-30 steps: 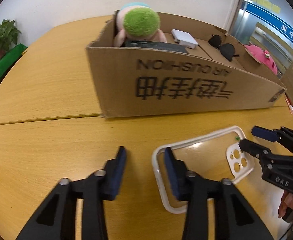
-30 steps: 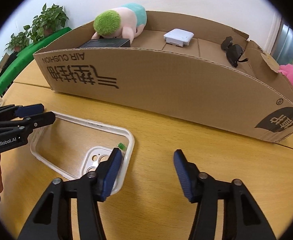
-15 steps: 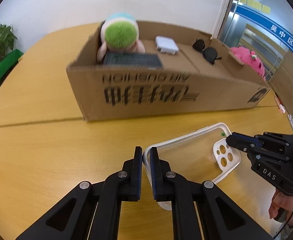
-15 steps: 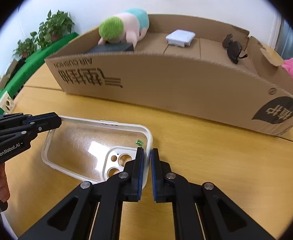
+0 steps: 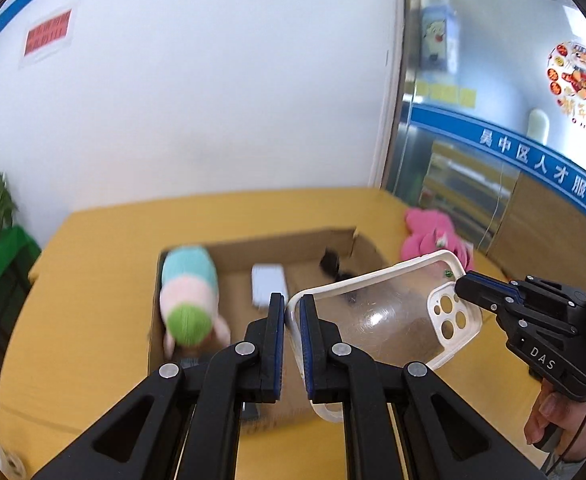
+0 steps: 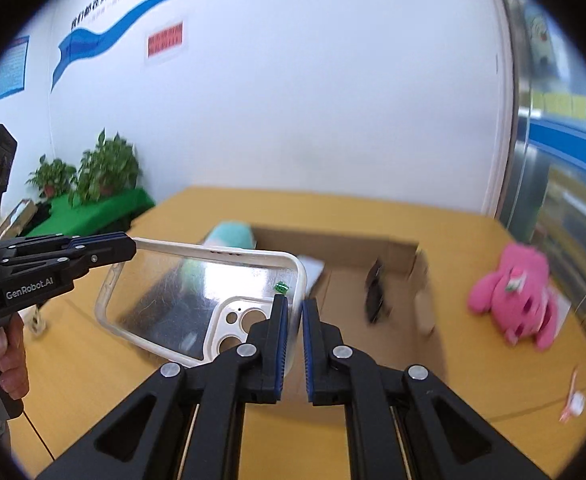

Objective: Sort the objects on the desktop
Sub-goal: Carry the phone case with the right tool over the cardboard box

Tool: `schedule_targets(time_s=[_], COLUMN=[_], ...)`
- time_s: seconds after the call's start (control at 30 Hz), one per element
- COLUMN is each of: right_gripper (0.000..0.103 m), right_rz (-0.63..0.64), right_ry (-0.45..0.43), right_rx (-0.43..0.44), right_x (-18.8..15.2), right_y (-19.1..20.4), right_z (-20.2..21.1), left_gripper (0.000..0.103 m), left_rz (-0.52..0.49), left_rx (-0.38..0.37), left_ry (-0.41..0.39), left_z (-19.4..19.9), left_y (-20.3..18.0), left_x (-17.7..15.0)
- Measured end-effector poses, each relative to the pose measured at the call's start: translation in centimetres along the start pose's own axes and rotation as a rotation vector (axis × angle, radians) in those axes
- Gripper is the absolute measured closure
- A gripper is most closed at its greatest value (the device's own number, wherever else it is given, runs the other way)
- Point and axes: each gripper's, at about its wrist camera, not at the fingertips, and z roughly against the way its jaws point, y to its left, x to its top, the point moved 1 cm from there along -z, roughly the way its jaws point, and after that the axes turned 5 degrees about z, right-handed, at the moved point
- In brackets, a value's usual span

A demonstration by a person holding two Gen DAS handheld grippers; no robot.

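1. I am carrying the case (image 5: 389, 312) in the air above the box (image 6: 357, 248), between both grippers; this is the transfer step of the sorting.
2. The left gripper (image 5: 291, 322) is clamping 1 end rim of the case, its fingers (image 5: 277, 332) narrow on the edge.
3. The right gripper (image 6: 294, 320) is pinching the rim at the camera-cutout end, fingers equally narrow.
4. Next, I judge, I should be lowering both hands together, keeping the case level, toward a free patch of box floor between the white pad (image 5: 268, 286) and the sunglasses (image 6: 375, 292), then letting go with both at once.
5. The doll (image 5: 189, 300) is already lying in the box; the pink plush (image 6: 513, 296) is waiting on the desk (image 6: 373, 208).
6. Readable writing: "GenRobot.AI" on the left gripper, "DAS" on the right. The wall signs are too blurred to read.
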Motion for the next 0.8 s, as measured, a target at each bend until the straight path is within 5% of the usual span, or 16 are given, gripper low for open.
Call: schedule_targets(time_s=[0.17, 0.3, 0.8], right_gripper=[0.096, 0.095, 0.095], right_rz=[-0.017, -0.029, -0.158], right_ry=[-0.077, -0.075, 0.235], right_rx=[-0.027, -0.033, 0.062], right_x=[4.3, 5.1, -3.5], right_y=[-3.0, -4.6, -8.1], right_z=[1.4, 0.1, -14.1], left_gripper=[0.096, 0.096, 0.096], left_rz=[-0.037, -0.047, 0.039], left_rx=[-0.032, -0.021, 0.022], left_ry=[-0.054, -0.035, 0.261], left_z=[-0.8, -2.7, -16.8], left_y=[-1.4, -2.1, 0.8], left_x=[6.0, 7.5, 0.2])
